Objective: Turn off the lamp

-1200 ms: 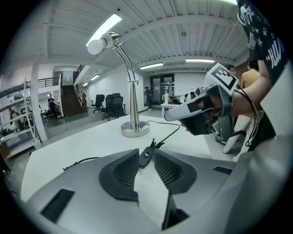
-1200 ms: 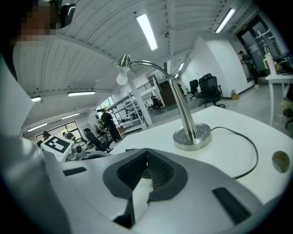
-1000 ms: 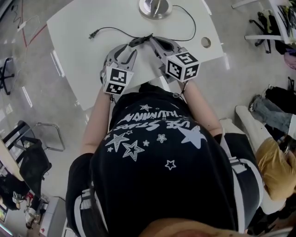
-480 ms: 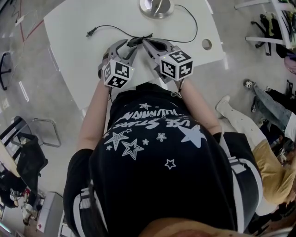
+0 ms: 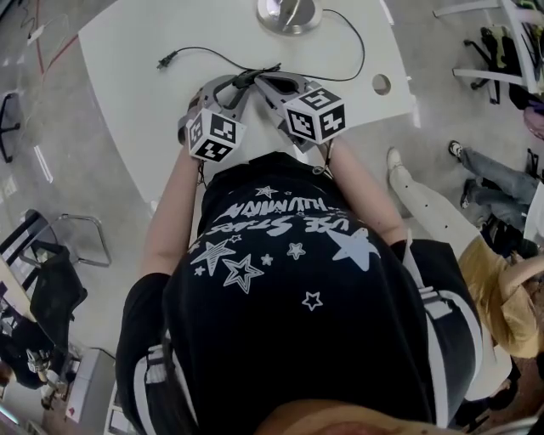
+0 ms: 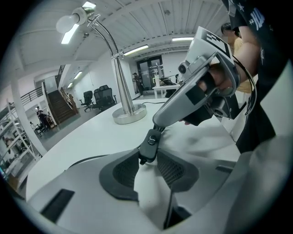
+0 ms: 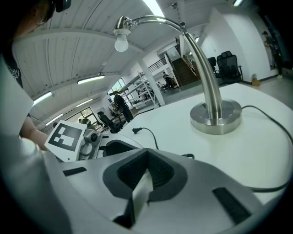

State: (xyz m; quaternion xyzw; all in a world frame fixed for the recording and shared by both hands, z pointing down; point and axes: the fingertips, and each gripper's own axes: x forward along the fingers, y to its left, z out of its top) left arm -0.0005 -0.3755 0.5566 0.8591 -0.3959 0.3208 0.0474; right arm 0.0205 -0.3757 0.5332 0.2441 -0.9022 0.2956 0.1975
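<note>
A chrome desk lamp stands on the white table [image 5: 127,51], its round base [image 5: 287,13] at the far edge and its curved neck carrying a white bulb [image 7: 121,43]. Its black cord runs across the table to a loose plug [image 5: 164,62]. The black inline switch [image 6: 149,144] sits between the tips of my left gripper [image 6: 147,154], whose jaws are closing, with both pads against the switch's sides. My right gripper [image 6: 158,127] comes in from the right with its jaws together, its tip on the switch's upper end. In the head view both grippers meet at the switch [image 5: 248,76].
A round cable hole [image 5: 381,83] is in the table to the right of the grippers. Office chairs [image 5: 51,255] stand on the floor at the left. The legs of people [image 5: 425,200] show on the floor at the right.
Both grippers have shifted a little toward the far side of the table, and their tips have come closer together at the switch. The people at the right have moved.
</note>
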